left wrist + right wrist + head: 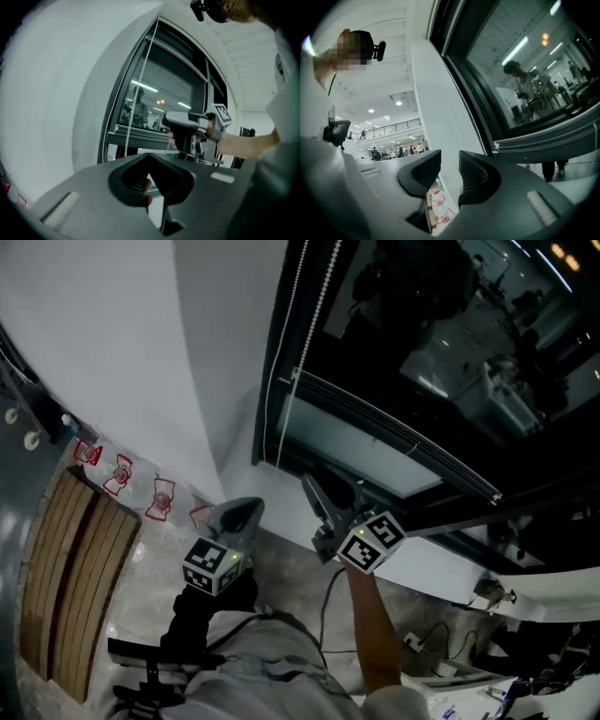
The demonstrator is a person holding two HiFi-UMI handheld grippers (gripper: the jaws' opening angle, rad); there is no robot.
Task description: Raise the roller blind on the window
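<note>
Your L gripper [246, 511] sits left of R gripper [311, 488], both below window [441, 324]. Bead chain [314, 313] hangs along window's left edge. Wall [141, 352] is left of that, w/ slatted panel [75, 568] far left, below wall.

Left gripper [246, 510]: grey moulded shell with a tapering nose. The cube [214, 565] behind it has white faces, black square markers and a speck of green light. Right gripper [311, 488]: same grey shell, and its own marker cube [370, 542] is much the same. My pads [471, 176] are black and finely ribbed. A pale oblong inset [539, 206] sits on the jaw's upper face. A thin dark cable [325, 610] runs off the right gripper. I wear a light grey top [272, 667] with a short pale sleeve [398, 706]. Black camera rig [370, 44] on my head.
</note>
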